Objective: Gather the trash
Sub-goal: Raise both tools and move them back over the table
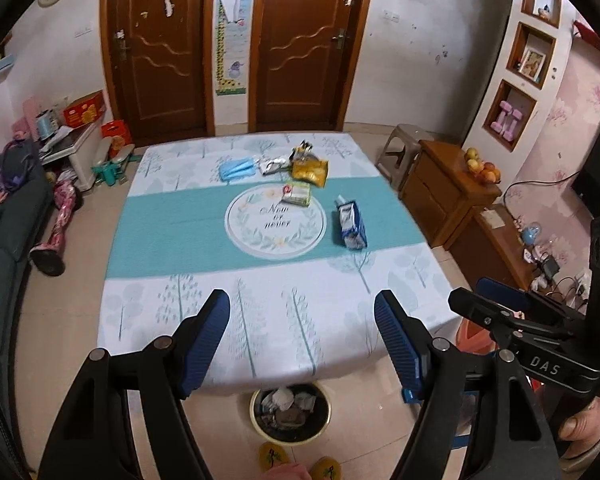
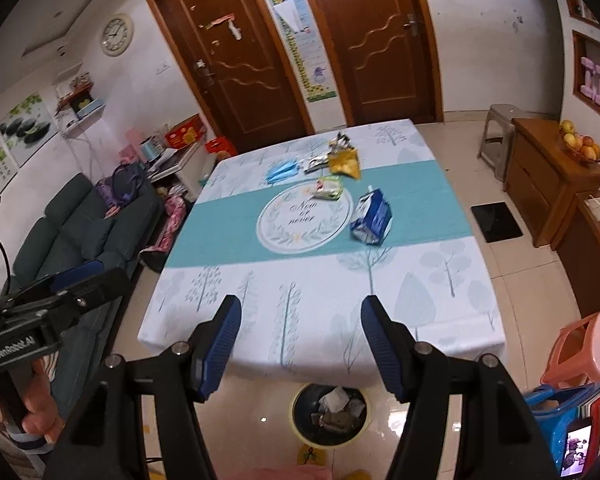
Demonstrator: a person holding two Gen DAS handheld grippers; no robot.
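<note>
Trash — a blue carton (image 1: 351, 226), yellow snack bag (image 1: 310, 171) and blue mask (image 1: 237, 169) — lies on the far worktop (image 1: 268, 300); the left hand-held gripper (image 1: 302, 340) and right hand-held gripper (image 2: 300, 344) gape wide, empty, above the bin (image 1: 290, 414).

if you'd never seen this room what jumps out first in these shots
The square table with its teal-banded tree-print cloth fills the middle, with litter at its far half: a blue-and-white carton lying right of the round centre emblem, a yellow snack bag, and blue face masks further left. On the floor at the near edge stands a trash bin already holding scraps, framed by the open left gripper and the open right gripper.
</note>
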